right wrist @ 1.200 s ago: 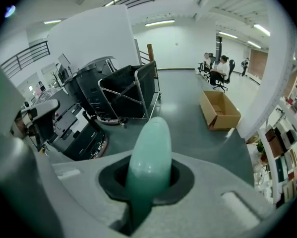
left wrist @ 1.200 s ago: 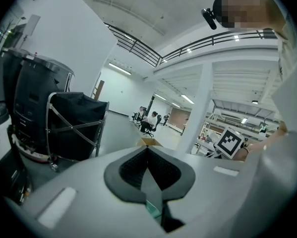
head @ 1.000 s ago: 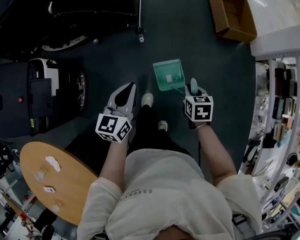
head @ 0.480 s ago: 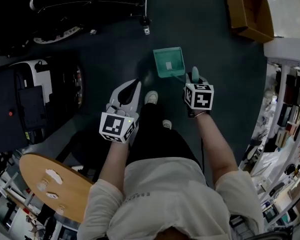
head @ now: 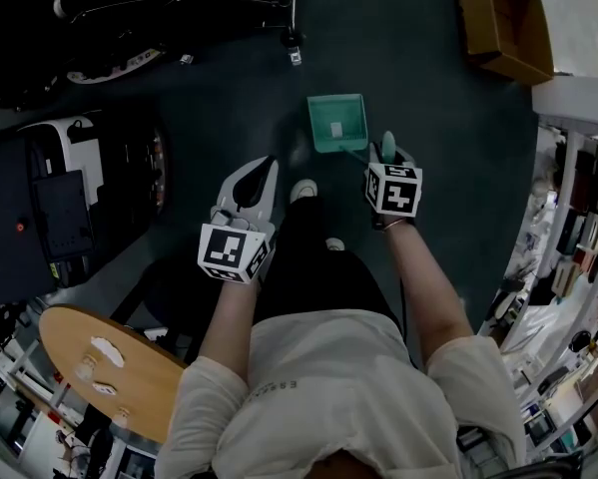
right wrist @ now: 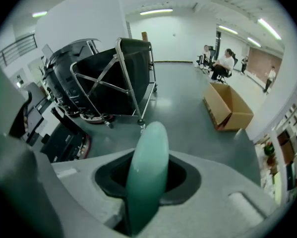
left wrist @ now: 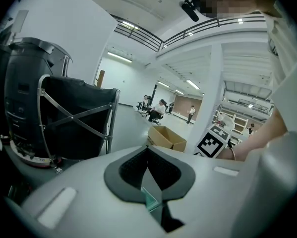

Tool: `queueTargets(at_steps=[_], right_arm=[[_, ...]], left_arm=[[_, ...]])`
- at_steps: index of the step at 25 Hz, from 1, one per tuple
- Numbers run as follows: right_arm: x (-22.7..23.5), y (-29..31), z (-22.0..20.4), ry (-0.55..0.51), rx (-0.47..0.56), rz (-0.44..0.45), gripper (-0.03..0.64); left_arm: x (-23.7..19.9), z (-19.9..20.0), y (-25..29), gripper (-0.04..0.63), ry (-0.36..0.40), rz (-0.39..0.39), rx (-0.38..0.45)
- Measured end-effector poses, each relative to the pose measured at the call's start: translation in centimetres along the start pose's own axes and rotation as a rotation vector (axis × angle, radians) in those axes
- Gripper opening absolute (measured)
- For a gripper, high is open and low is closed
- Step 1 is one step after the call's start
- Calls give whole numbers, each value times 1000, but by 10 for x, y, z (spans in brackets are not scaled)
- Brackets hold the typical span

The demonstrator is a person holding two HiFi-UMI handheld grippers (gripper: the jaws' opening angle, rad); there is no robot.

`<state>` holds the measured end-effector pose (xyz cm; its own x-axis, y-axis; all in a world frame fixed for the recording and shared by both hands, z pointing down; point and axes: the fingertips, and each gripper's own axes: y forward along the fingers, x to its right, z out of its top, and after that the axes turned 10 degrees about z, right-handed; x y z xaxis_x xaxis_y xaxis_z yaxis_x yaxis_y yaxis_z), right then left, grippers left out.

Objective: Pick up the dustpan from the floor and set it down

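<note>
A teal dustpan [head: 338,123] lies with its scoop flat against the dark floor, ahead of the person's feet. Its long handle [right wrist: 147,167] runs back up between the jaws of my right gripper [head: 386,150], rounded end sticking out past them. Those jaws are opening, though the handle still fills the slot between them. My left gripper [head: 262,168] hovers to the left of the dustpan, apart from it, jaws together and holding nothing. In the left gripper view a sliver of teal shows through the gap behind the tips [left wrist: 149,155].
An open cardboard box [head: 503,23] sits on the floor at the far right. A black folding cart [right wrist: 123,78] and dark machines [head: 49,198] stand to the left. A round wooden table [head: 109,367] is behind on the left, shelving [head: 568,247] on the right. Shoes [head: 300,191] are just below the dustpan.
Both grippers have sunk toward the floor, the right one taking the dustpan down with it. Over the last half second very little has shifted.
</note>
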<state>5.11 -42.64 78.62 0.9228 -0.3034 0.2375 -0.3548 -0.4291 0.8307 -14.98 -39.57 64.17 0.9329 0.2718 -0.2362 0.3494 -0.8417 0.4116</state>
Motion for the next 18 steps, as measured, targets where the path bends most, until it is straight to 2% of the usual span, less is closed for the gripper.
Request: queueTargets(at_steps=[1, 2, 3, 6, 10, 12, 15, 16, 18], right_arm=[[1, -6, 4, -39, 3, -25, 113], [0, -13, 9, -72, 12, -43, 217], [-2, -21, 14, -91, 25, -50, 269], [-7, -60, 27, -91, 83, -35, 288], [-20, -131, 62, -127, 254, 11, 287], [-32, -180, 70, -173, 346, 21, 246], [-42, -257, 75, -179, 502, 12, 29], [-42, -278, 77, -171, 545, 12, -8], [-45, -314, 75, -168, 608, 22, -8]], left_arm=[[1, 3, -2, 8, 0, 3, 1], [2, 6, -5, 8, -1, 4, 2], [5, 11, -8, 8, -5, 4, 5], [21, 30, -22, 8, -17, 1, 13], [47, 72, -41, 8, -2, -28, 79], [65, 92, -63, 8, -1, -34, 104], [94, 118, -100, 8, 14, -33, 148], [104, 127, -110, 8, 26, -39, 171], [128, 142, -132, 8, 52, -59, 218]])
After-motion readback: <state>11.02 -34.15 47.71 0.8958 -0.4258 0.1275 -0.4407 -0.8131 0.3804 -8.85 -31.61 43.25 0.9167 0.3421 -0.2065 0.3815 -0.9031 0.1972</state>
